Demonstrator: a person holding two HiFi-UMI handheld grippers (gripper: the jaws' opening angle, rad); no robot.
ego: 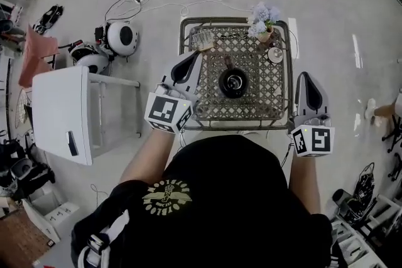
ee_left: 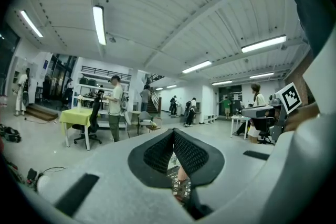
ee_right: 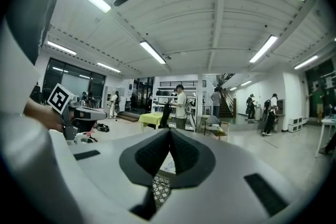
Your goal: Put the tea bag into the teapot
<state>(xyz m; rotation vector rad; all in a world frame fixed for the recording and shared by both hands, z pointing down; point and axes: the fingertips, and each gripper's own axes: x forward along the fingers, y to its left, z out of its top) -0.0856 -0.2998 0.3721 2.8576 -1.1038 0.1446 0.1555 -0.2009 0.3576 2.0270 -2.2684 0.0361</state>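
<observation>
Head view: black teapot (ego: 233, 82) at the centre of the lattice table (ego: 271, 111); tea bag (ego: 202, 41) lying at the table's far left corner, apart from the pot. Left gripper (ego: 186, 63) over the table's left edge and right gripper (ego: 308, 80) beside its right edge, both with jaws together and empty.

The near edge of the wicker table (ego: 207, 111) is covered by the person's shoulders (ego: 239, 185) in the head view. The inside of the teapot (ego: 233, 82) is lost in darkness. A pale packet (ego: 201, 41) at the far left corner, possibly the tea bag, is too small to be identified. In the left gripper view, a pinkish shape (ee_left: 182, 174) below the jaw tips is blurred.
</observation>
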